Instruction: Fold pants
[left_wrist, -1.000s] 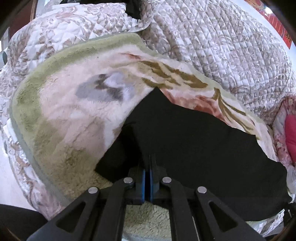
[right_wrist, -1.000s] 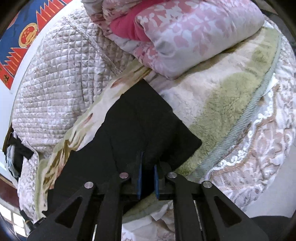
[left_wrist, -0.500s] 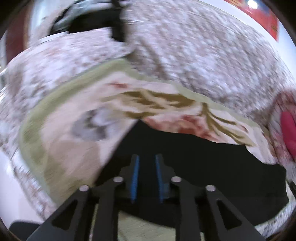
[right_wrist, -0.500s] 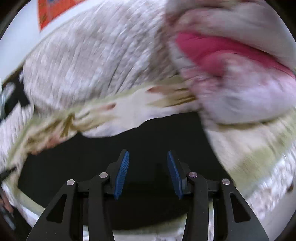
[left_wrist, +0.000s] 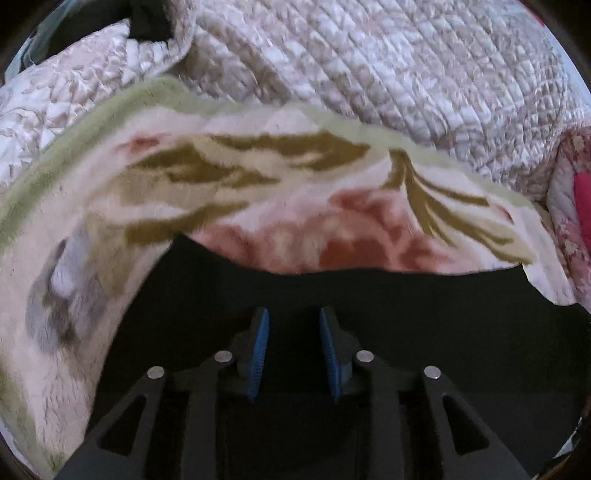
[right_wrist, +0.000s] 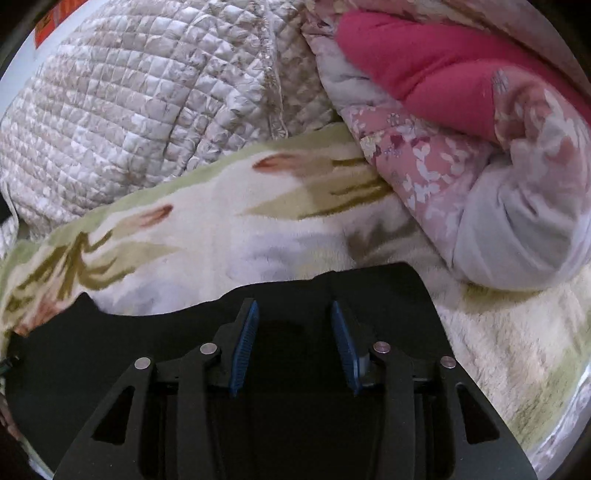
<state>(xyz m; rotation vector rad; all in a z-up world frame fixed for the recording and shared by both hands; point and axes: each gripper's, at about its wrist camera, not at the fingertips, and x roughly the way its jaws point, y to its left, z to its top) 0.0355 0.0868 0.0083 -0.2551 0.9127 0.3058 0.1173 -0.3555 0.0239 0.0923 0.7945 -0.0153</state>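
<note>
Hovering, left gripper (left_wrist: 294, 325): its blue pads (left_wrist: 260, 347) are standing apart and the jaws are widening; nothing is sitting between them, only dark cloth lying underneath.
Right gripper (right_wrist: 293, 319): it is hanging over the same cloth with its blue pads (right_wrist: 243, 345) set apart and drawing slightly inward; nothing is being pinched, so it is released.
Pants (left_wrist: 406, 332): black, lying flat in a long band across the near part of the bed, directly under both tools; in the right wrist view the pants (right_wrist: 369, 295) are ending in a squared corner just right of the fingers.
Fleece blanket (left_wrist: 295, 192): cream with olive leaves, reddish flowers and a pale green border, lying under the pants and spreading beyond their far edge.
Quilted cover (left_wrist: 388, 62): beige and white, bunching up behind the blanket's green edge.
Pink bedding (right_wrist: 461, 155): a floral roll with a bright pink inner layer is resting on the blanket, beyond the pants' right end, apart from them.
Far corner: an orange patch (right_wrist: 46, 31) is showing on the wall, too small to read.
</note>
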